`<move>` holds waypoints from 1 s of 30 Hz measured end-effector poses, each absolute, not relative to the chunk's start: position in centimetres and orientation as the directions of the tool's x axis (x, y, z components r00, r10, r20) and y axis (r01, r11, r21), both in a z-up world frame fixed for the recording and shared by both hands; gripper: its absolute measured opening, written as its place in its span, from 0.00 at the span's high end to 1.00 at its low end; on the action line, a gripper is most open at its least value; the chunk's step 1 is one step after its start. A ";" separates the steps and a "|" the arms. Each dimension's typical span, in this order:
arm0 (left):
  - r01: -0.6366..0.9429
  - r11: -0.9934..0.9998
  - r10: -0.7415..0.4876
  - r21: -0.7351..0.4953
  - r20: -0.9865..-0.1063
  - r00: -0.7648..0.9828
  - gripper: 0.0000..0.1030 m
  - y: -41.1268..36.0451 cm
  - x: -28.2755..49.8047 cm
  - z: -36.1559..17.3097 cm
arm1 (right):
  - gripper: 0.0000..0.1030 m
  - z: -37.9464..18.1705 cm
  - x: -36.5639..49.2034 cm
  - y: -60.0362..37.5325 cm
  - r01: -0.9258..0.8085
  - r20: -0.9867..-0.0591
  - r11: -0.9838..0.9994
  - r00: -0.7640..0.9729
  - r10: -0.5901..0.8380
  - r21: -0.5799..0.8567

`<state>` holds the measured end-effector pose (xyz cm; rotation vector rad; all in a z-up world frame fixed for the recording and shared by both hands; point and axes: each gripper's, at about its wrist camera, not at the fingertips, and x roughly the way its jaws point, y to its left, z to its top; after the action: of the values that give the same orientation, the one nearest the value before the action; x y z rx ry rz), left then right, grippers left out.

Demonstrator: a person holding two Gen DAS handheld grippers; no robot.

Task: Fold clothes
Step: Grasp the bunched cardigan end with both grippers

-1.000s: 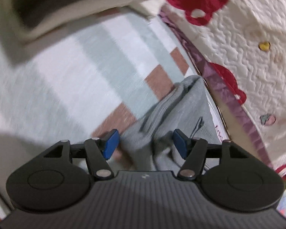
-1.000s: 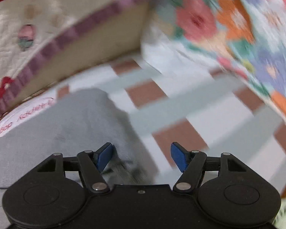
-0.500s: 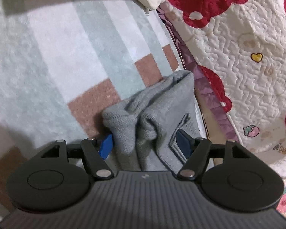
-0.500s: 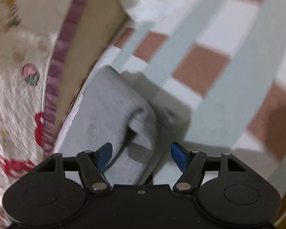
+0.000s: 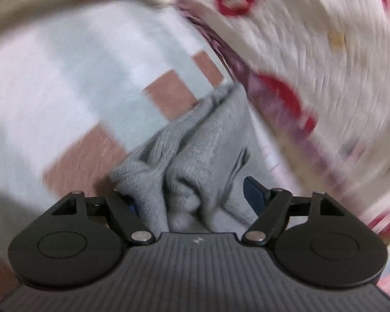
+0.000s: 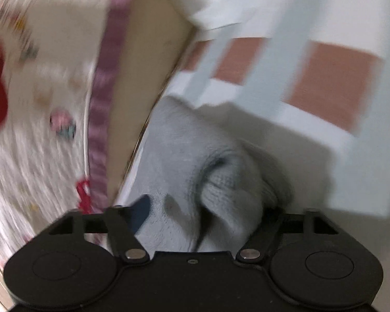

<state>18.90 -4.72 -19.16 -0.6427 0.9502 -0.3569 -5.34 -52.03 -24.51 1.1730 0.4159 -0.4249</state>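
A grey knit garment (image 5: 208,145) lies bunched on a checked sheet next to a quilt. In the left wrist view my left gripper (image 5: 192,197) is open with its jaws wide on either side of a bunched fold of the garment. The left pad is mostly hidden by the cloth. The garment also shows in the right wrist view (image 6: 184,156), where my right gripper (image 6: 205,213) is open around its ribbed hem. The right pad is hidden behind the cloth. Both views are blurred by motion.
A checked sheet (image 5: 72,83) in pale green, white and brown squares covers the bed. A white quilt with red bears and a purple border (image 5: 312,52) lies along the garment; it also shows in the right wrist view (image 6: 52,104).
Both grippers have moved in onto the grey garment, and cloth now sits between each pair of jaws. The garment has bunched up.
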 end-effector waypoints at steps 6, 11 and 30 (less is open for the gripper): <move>0.227 0.869 -0.479 -0.440 -0.633 0.608 0.79 -7.8 17.4 -16.2 | 0.71 -18.3 -1.9 -50.5 0.481 -0.500 0.693 0.843 -0.197 0.538; 0.256 0.865 -0.489 -0.432 -0.610 0.623 0.79 -8.0 16.7 -15.4 | 0.72 -15.0 -2.0 -49.4 0.485 -0.506 0.738 0.832 -0.225 0.469; 0.043 0.682 -0.621 -0.730 -0.547 0.562 0.51 -3.4 18.7 -20.6 | 0.67 -18.1 -2.3 -51.3 0.541 -0.579 0.629 0.797 -0.172 0.559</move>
<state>18.74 -3.36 -20.57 -0.7307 0.8992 -0.4346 -2.29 -51.31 -18.07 0.7930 0.5095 -0.4289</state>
